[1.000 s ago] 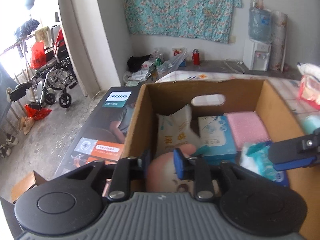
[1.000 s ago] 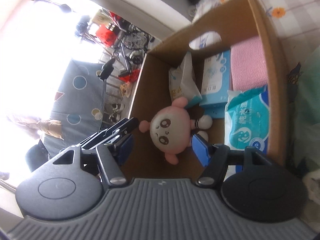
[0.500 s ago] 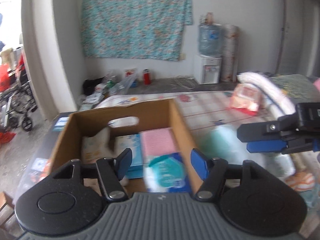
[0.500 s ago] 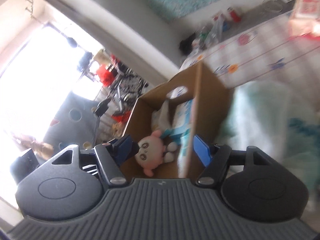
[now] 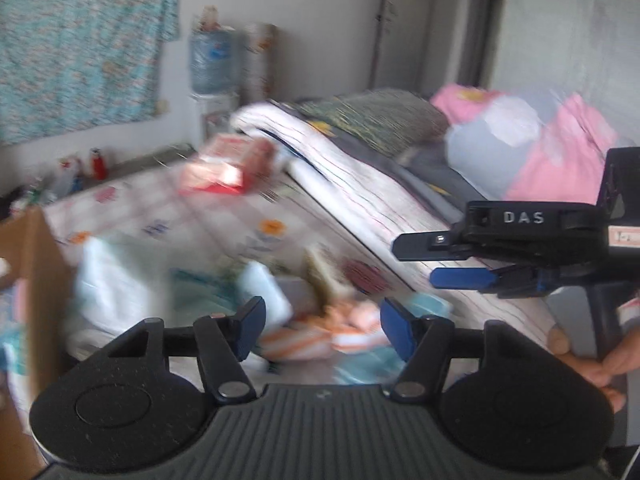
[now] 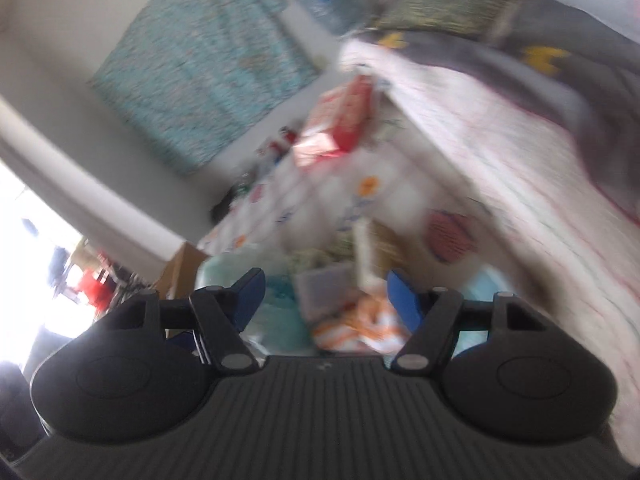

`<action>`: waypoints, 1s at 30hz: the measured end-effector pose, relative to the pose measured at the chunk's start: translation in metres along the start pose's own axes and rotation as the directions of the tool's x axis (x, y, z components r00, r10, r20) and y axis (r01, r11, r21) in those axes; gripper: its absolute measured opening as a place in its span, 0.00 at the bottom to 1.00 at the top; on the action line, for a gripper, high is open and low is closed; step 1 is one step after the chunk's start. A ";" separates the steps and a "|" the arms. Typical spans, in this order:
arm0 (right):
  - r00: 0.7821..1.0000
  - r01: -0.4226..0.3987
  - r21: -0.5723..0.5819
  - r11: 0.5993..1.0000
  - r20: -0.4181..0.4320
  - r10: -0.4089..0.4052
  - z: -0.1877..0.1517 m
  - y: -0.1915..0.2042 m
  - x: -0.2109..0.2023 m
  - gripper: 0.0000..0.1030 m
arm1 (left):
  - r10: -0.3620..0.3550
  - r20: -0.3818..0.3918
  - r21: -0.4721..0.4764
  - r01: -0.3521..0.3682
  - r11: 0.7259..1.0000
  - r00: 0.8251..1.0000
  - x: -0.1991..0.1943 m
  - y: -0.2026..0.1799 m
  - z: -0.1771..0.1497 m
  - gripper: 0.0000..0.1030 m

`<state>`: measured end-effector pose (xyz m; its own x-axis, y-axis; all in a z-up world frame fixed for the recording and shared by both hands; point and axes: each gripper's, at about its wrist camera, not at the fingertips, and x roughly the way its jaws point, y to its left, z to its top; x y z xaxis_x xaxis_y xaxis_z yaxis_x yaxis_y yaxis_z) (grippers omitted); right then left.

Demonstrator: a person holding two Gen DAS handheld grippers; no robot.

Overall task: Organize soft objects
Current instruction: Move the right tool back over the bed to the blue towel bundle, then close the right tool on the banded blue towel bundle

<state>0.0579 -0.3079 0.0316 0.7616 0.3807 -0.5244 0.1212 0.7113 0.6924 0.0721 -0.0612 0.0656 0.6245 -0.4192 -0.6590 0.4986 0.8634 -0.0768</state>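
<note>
Both views are blurred by motion. An orange-and-white striped soft item [image 5: 316,338] [image 6: 360,326] lies among a small heap on the flowered bedsheet [image 5: 248,216]. My left gripper [image 5: 322,328] hangs just above it, open, with nothing pressed between its blue pads. My right gripper [image 5: 438,262] [image 6: 326,294] is open too and holds nothing; in the left wrist view it comes in from the right, over the heap. A pale teal pack [image 5: 116,280] [image 6: 280,312] lies beside the cardboard box [image 5: 36,280] [image 6: 180,268], which shows only as an edge at the left.
A red-and-white pack [image 5: 224,164] [image 6: 340,124] sits farther back on the sheet. Folded blankets [image 5: 360,168] and a pink and grey pillow [image 5: 540,152] are piled on the right. A hand [image 5: 592,364] grips the right tool. A water dispenser [image 5: 212,64] stands by the wall.
Both grippers swung right, away from the box with the pink plush, to the heap on the sheet. The left jaws went from narrow around the plush to wide and empty.
</note>
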 end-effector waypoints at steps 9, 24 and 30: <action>0.996 0.092 0.130 0.987 -0.015 -0.091 -0.051 -0.077 -0.017 0.61 | -0.024 -0.103 0.098 0.035 0.995 0.994 0.061 -0.060 -0.043 0.55; 0.993 0.076 0.203 0.976 -0.106 -0.055 -0.055 -0.095 0.031 0.53 | -0.068 -0.215 0.066 0.084 0.994 0.974 0.103 -0.057 -0.047 0.57; 0.993 0.071 0.215 0.974 -0.109 -0.048 -0.054 -0.096 0.031 0.52 | -0.217 -0.264 -0.006 0.223 0.975 0.940 0.090 -0.057 -0.052 0.58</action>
<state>0.0359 -0.3324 -0.0775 0.6809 0.4086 -0.6079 0.3086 0.5926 0.7440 0.0680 -0.1336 -0.0283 0.3202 -0.5069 -0.8003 0.6217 0.7499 -0.2262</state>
